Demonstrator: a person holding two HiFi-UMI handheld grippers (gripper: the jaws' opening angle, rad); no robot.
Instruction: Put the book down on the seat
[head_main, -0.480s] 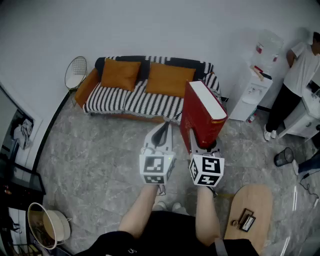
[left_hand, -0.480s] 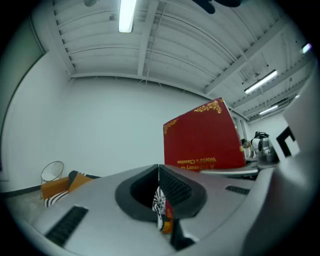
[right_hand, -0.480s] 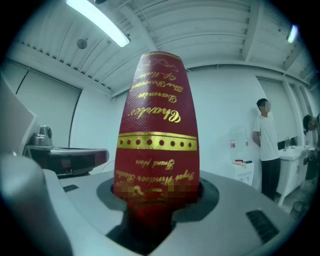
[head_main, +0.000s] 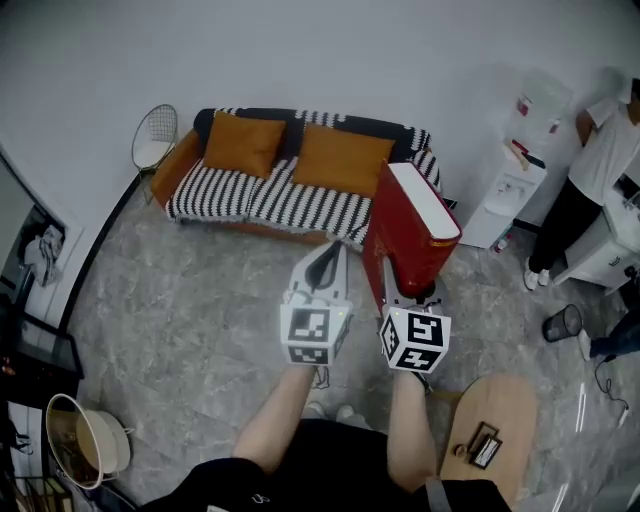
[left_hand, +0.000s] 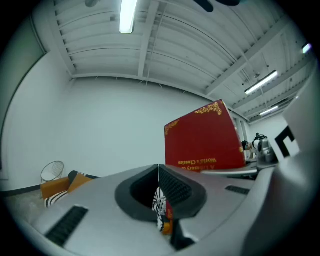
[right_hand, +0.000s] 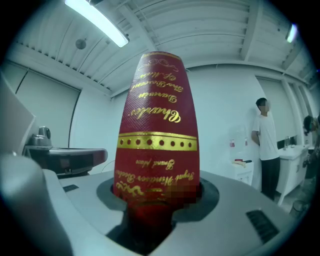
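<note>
- The red book (head_main: 410, 235) stands upright in the air, well apart from the sofa, with its lower edge grasped in your right gripper (head_main: 405, 292). The right gripper view shows the gilt spine rising straight out from between the jaws, which press on it from both sides.
- Your left gripper (head_main: 322, 262) sits just beside the book at its 9 o'clock. It is clenched on nothing, with the jaws meeting edge to edge, and it takes no part in the carry.
- The striped seat (head_main: 265, 200) lies at about 11 o'clock from the book in the head view, across a stretch of marble floor (head_main: 180, 310). Two orange cushions (head_main: 240, 147) lean on the backrest at the seat's 12 o'clock.
- I judge the step in hand to be the carry toward the sofa. The put-down is not yet begun.
- For the next move, close the gap to the seat. Then lower your right hand and tip the book toward flat over a bare striped patch, short of the cushions. Let go only once the cover rests on the fabric, since a tall, heavy book held by one edge may swing or topple.
</note>
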